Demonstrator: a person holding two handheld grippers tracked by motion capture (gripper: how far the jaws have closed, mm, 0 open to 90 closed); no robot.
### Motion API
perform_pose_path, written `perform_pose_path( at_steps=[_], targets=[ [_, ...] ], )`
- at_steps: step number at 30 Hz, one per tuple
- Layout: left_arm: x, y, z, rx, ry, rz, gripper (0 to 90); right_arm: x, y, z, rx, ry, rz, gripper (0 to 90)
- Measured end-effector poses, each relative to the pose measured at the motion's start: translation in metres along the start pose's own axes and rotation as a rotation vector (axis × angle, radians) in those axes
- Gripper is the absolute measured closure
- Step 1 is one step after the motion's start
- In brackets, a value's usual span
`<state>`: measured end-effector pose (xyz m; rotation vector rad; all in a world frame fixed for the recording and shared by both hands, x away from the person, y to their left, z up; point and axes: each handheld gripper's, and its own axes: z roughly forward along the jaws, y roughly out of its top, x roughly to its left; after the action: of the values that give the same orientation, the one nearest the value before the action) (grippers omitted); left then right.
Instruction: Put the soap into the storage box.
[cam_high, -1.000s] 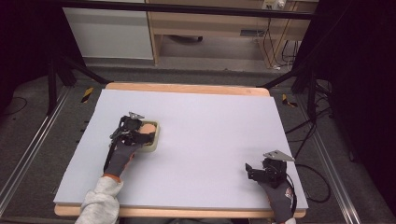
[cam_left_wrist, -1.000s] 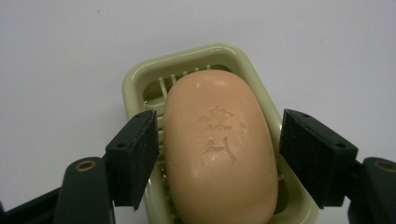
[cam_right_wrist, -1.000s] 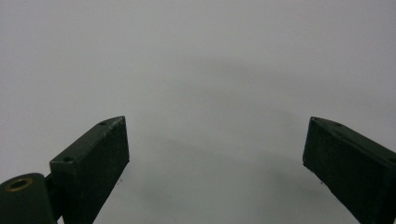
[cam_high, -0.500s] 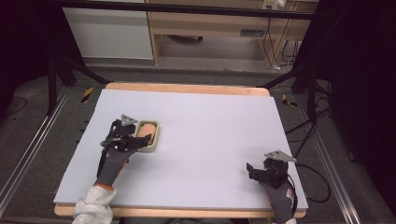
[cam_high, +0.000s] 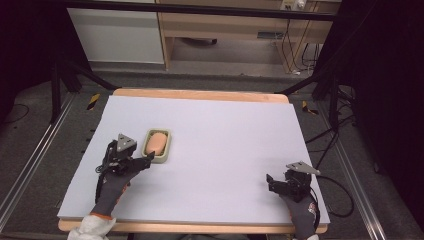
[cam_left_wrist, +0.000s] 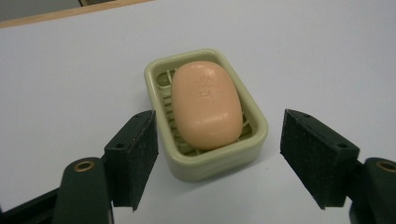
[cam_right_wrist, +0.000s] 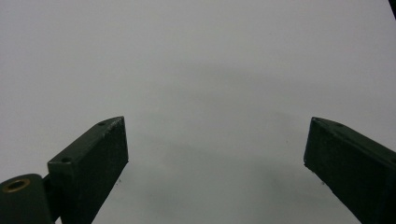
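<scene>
A peach oval soap bar (cam_high: 156, 142) (cam_left_wrist: 206, 104) lies in a pale green soap dish (cam_high: 159, 158) (cam_left_wrist: 210, 161) on the left half of the white table. My left gripper (cam_high: 146, 159) (cam_left_wrist: 219, 156) stands open just in front of the dish, its two jaws spread wider than the dish and apart from it. My right gripper (cam_high: 272, 182) (cam_right_wrist: 215, 163) rests open near the table's front right corner, with bare table surface between its jaws.
The white table top (cam_high: 225, 140) has a wooden edge (cam_high: 200, 95) at the far side. Dark metal stand legs and cables lie on the floor on both sides. A wooden cabinet (cam_high: 225, 30) stands behind the table.
My left gripper has pulled back toward the front left, away from the soap dish, leaving dish and soap uncovered on the table. The right gripper has stayed put.
</scene>
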<state>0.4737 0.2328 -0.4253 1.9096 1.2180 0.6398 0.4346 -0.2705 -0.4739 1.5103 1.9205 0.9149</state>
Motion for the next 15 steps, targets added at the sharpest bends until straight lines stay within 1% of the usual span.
perform_pose_path(
  at_steps=[1,3,4,9,12,15],
  targets=[
    [0.001,-0.003,-0.001,0.002,0.001,-0.004,26.6,-0.001,0.000,0.000,-0.003,0.001,-0.002,6.6],
    [0.002,-0.010,-0.005,0.009,0.016,0.009,26.2,-0.001,0.000,0.000,-0.002,-0.006,0.002,6.5],
    [0.002,-0.013,-0.005,0.014,0.016,0.005,25.8,-0.002,0.000,0.000,-0.002,-0.008,0.001,6.5],
    [0.007,-0.025,-0.008,0.039,0.035,0.011,23.3,-0.003,0.000,-0.001,-0.003,-0.016,0.005,6.4],
    [0.011,-0.032,-0.010,0.038,0.044,0.000,22.9,-0.004,-0.001,-0.001,-0.004,-0.016,0.009,6.3],
    [0.015,-0.041,-0.011,0.055,0.053,-0.001,22.3,-0.005,-0.001,-0.001,-0.005,-0.017,0.013,6.3]
  ],
)
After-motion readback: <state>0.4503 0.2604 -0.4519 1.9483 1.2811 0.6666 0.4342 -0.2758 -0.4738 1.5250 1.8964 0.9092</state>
